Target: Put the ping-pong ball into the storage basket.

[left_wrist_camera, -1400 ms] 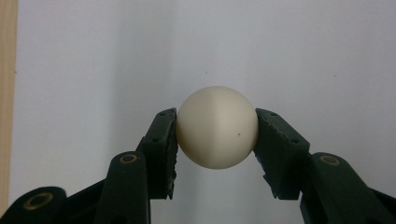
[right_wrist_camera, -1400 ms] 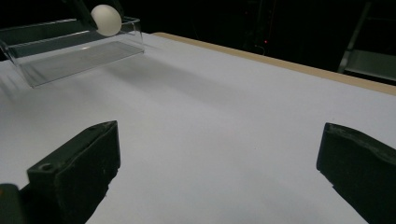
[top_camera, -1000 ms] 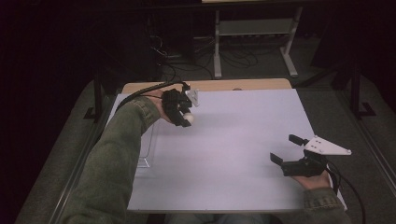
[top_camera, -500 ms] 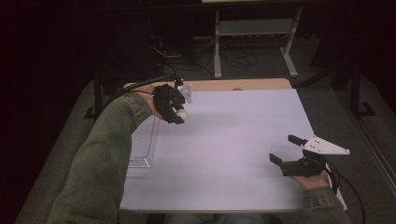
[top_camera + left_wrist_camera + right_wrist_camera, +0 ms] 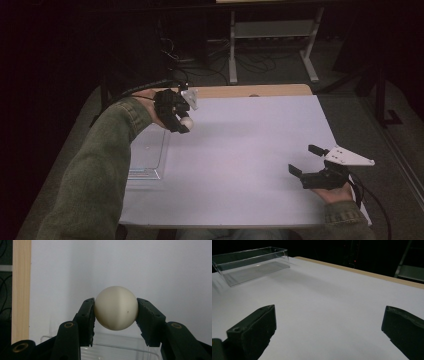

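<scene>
A cream-white ball (image 5: 116, 308) is clamped between the two black jaws of my left gripper (image 5: 115, 312). In the high view that left gripper (image 5: 183, 121) hangs above the table's far left with the ball (image 5: 187, 121) at its tip, just beyond a clear plastic tray (image 5: 150, 157). The tray's rim (image 5: 120, 346) lies below the ball in the left gripper view. My right gripper (image 5: 306, 160) rests near the front right of the white table (image 5: 250, 150), jaws wide apart with nothing between them; its own view has it (image 5: 329, 322) over bare white surface.
The clear tray (image 5: 249, 263) lies along the table's left edge. A wooden strip (image 5: 250, 91) runs along the far edge. Beyond it, on the dark floor, stand a metal frame (image 5: 270, 45) and loose cables.
My left gripper has risen and moved toward the table's far side with the ball in it, away from the tray. The right gripper has stayed in place.
</scene>
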